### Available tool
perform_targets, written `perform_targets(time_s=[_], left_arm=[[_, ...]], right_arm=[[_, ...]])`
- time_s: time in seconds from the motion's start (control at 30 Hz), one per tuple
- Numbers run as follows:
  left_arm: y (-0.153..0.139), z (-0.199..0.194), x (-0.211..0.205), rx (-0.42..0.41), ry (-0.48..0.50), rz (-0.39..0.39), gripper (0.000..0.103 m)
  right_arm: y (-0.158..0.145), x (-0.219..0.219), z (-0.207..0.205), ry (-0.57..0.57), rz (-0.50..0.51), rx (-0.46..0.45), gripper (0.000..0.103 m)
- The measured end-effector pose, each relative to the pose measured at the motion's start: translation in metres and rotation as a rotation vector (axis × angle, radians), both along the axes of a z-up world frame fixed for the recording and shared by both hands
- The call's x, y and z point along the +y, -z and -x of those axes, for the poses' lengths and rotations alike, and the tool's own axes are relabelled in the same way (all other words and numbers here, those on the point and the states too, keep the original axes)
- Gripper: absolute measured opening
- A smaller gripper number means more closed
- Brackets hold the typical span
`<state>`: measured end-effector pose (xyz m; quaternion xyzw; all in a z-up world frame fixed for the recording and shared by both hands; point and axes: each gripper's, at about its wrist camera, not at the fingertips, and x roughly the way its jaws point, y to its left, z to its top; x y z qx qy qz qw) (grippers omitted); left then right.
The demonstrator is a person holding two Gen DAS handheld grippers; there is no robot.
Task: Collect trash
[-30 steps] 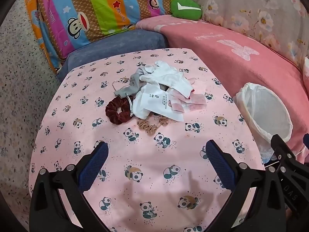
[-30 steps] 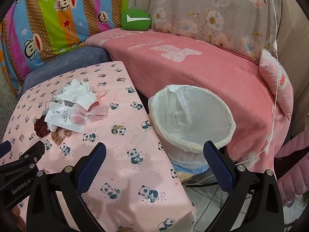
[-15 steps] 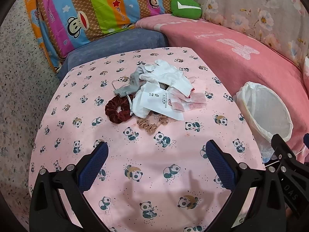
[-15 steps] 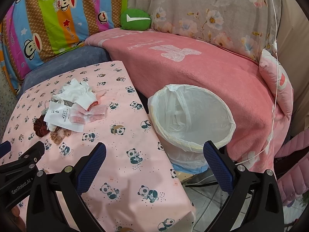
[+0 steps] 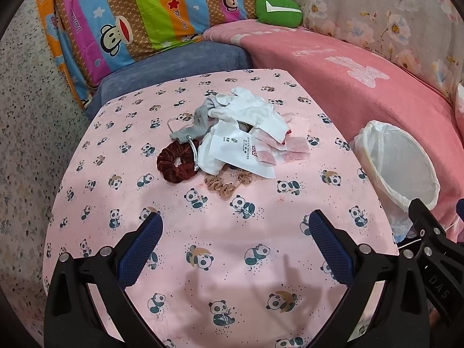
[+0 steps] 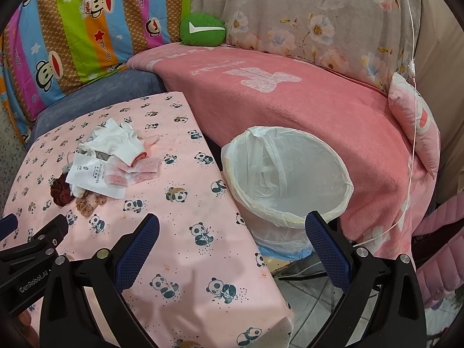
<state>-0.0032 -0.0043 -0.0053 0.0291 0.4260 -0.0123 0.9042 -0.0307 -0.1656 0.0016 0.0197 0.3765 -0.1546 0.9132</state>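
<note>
Left wrist view: the trash sits in a small heap toward the far middle of the panda-print tablecloth [image 5: 232, 249], where a white paper packet printed with hotel lettering [image 5: 240, 152] lies under two translucent pink-tinted wrappers [image 5: 285, 150] that overlap its right edge. Mixed into the same heap are a crumpled white cloth [image 5: 252, 110] at the back, a grey sock [image 5: 197, 124] to its left, a dark red velvet scrunchie [image 5: 177, 163] touching the packet's left side, and a tan scrunchie [image 5: 224, 187] just in front of the packet. The left gripper [image 5: 235, 226] hovers above the bare cloth on the near side of the heap, its blue-padded fingers [image 5: 142, 246] spread wide and holding nothing. To the right, off the table's edge, stands a round bin lined with a white plastic bag [image 5: 397, 156], its inside looking bare. In the right wrist view the right gripper [image 6: 232, 226] is likewise spread wide with nothing between its fingers, positioned over the table's right edge with the bin [image 6: 290, 174] just beyond its right finger. Behind the table and bin a pink blanket [image 6: 290, 107] covers a sofa, with a green cushion [image 6: 203, 29], a striped cartoon-monkey cover [image 6: 87, 23] and a floral fabric [image 6: 304, 14] further back.
</note>
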Motion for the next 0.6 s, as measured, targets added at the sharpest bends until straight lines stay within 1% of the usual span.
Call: perform_targets(time_s=[0.2,0.43,0.6], left_arm=[[-0.0008,0.0008,-0.005,0.011,0.014,-0.02,0.096],[-0.0015,0.0015,-0.0047,0.026,0.029,-0.003,0.096],[-0.0044,0.0031,-0.0064,0.01,0.043,-0.003,0.096]], right_arm=[[-0.0024,-0.0011,0.0013,0.001,-0.001,-0.003,0.099],[-0.0063,-0.0063,0.006,0.009,-0.002,-0.012,0.099],[-0.0063,-0.0053,0.0059,0.008,-0.001,-0.012,0.099]])
